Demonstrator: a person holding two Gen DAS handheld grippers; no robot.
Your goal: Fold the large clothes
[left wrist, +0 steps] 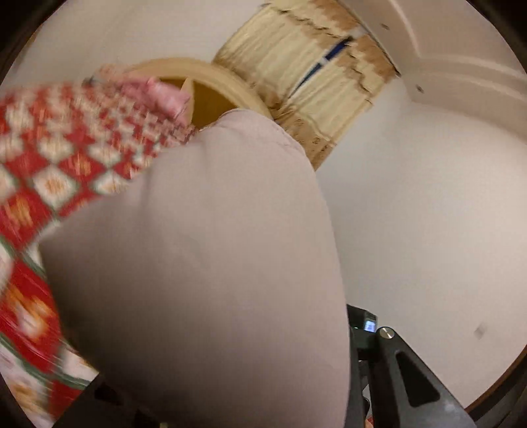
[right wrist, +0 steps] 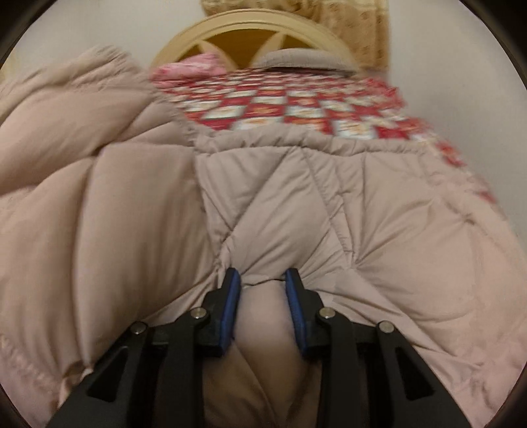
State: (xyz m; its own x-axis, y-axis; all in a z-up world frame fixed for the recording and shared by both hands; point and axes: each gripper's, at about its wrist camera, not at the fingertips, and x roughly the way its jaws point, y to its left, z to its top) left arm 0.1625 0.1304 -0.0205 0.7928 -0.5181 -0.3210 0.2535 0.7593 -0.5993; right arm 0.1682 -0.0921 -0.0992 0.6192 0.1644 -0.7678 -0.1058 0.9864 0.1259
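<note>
A large beige quilted puffer coat [right wrist: 296,197] lies spread on a bed with a red and white patterned bedspread [right wrist: 296,108]. My right gripper [right wrist: 263,280] is shut on a thick bunch of the coat's fabric, blue pads [right wrist: 232,296] pressing it from both sides. In the left wrist view a big fold of the same coat [left wrist: 204,263] hangs close over the lens and hides the left gripper's fingertips; only its right black finger arm [left wrist: 405,372] shows. The view is tilted and blurred.
A cream arched wooden headboard [right wrist: 250,29] stands at the bed's far end, with a pink pillow [right wrist: 191,70] and a grey pillow [right wrist: 296,59] before it. Beige curtains [left wrist: 306,75] hang beside it on a white wall [left wrist: 428,214].
</note>
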